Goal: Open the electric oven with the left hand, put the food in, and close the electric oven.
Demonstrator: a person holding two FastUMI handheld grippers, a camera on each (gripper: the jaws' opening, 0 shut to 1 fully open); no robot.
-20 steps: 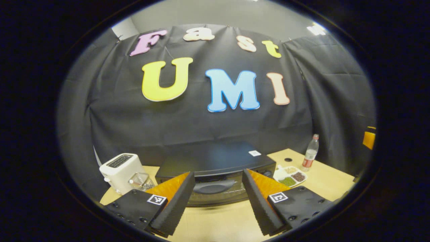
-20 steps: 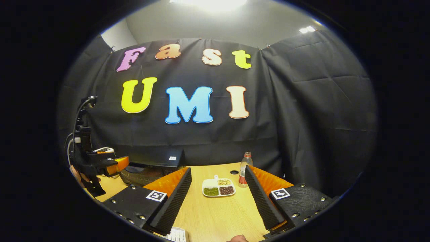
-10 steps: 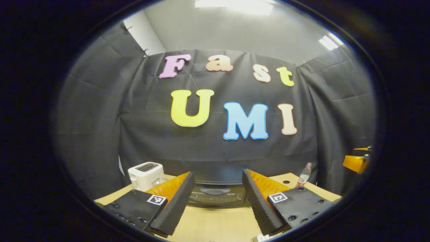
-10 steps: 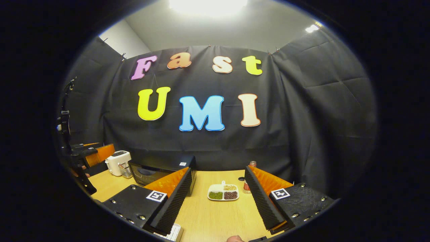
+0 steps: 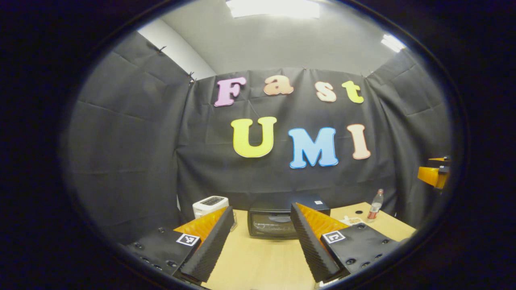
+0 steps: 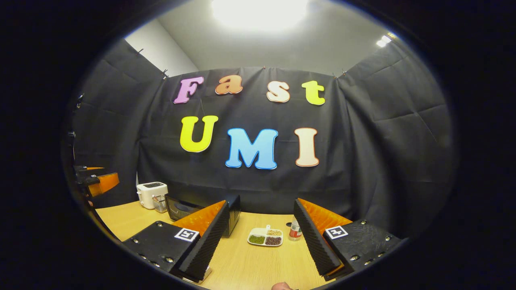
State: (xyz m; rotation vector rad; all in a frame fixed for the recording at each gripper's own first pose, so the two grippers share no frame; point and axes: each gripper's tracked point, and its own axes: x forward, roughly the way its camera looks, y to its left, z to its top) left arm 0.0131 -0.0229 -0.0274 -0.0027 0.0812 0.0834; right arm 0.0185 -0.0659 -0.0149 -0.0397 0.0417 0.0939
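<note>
A black electric oven (image 5: pixel 274 221) stands at the back of the wooden table (image 5: pixel 262 262) with its door shut. My left gripper (image 5: pixel 262 208) is open and empty, well short of the oven, which sits between its fingers in the left gripper view. The food is a white divided plate (image 6: pixel 265 237) of green, brown and pale beans, lying right of the oven (image 6: pixel 181 207). My right gripper (image 6: pixel 261 203) is open and empty, some way in front of the plate. The other gripper (image 6: pixel 96 181) hangs at the left edge of the right gripper view.
A white toaster (image 5: pixel 209 203) and a small clear container stand left of the oven. A plastic bottle (image 6: pixel 295 230) with a red label stands just right of the plate (image 5: pixel 351 220). The right gripper (image 5: pixel 433 175) is at the far right of the left gripper view.
Both grippers have drawn back from the oven and plate, which now look smaller and farther off. Both stay open.
</note>
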